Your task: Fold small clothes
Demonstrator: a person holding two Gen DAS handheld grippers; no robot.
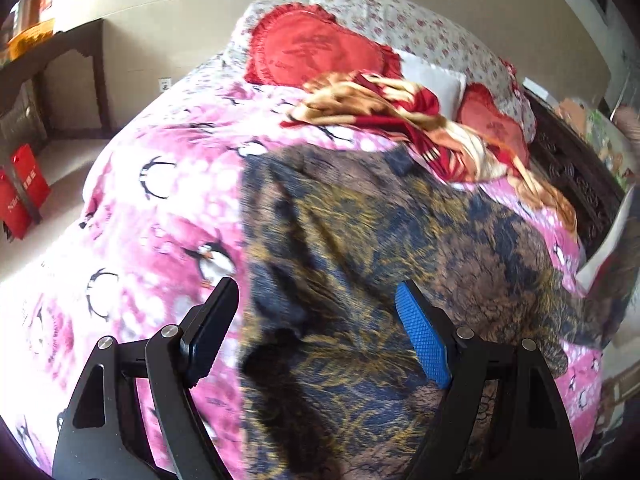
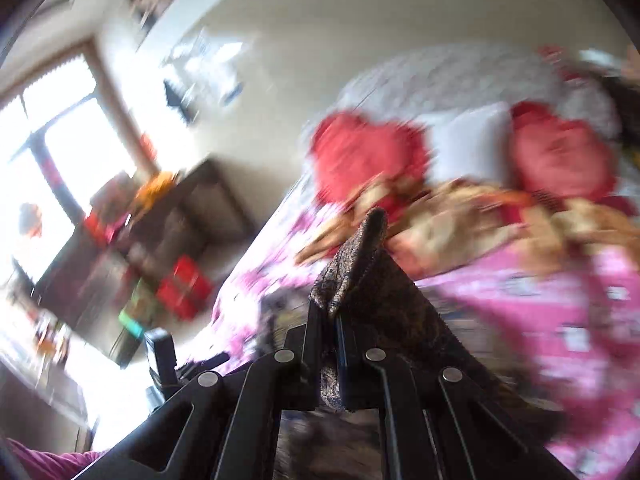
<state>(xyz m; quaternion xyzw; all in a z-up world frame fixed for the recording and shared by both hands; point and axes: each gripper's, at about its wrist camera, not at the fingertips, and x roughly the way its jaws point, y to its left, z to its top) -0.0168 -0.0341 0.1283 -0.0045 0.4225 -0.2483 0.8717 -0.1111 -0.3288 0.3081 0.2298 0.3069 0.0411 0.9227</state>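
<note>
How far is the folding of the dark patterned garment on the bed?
Done: the dark patterned garment lies spread on the pink blanket. In hand: the right gripper is shut on one edge of it and holds that edge up; the left gripper is open above the cloth. Left: no finished fold is visible.

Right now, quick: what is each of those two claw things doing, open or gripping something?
Left gripper: jaws open, holding nothing, above the dark patterned garment.
Right gripper: jaws shut on a fold of the dark patterned garment.
</note>
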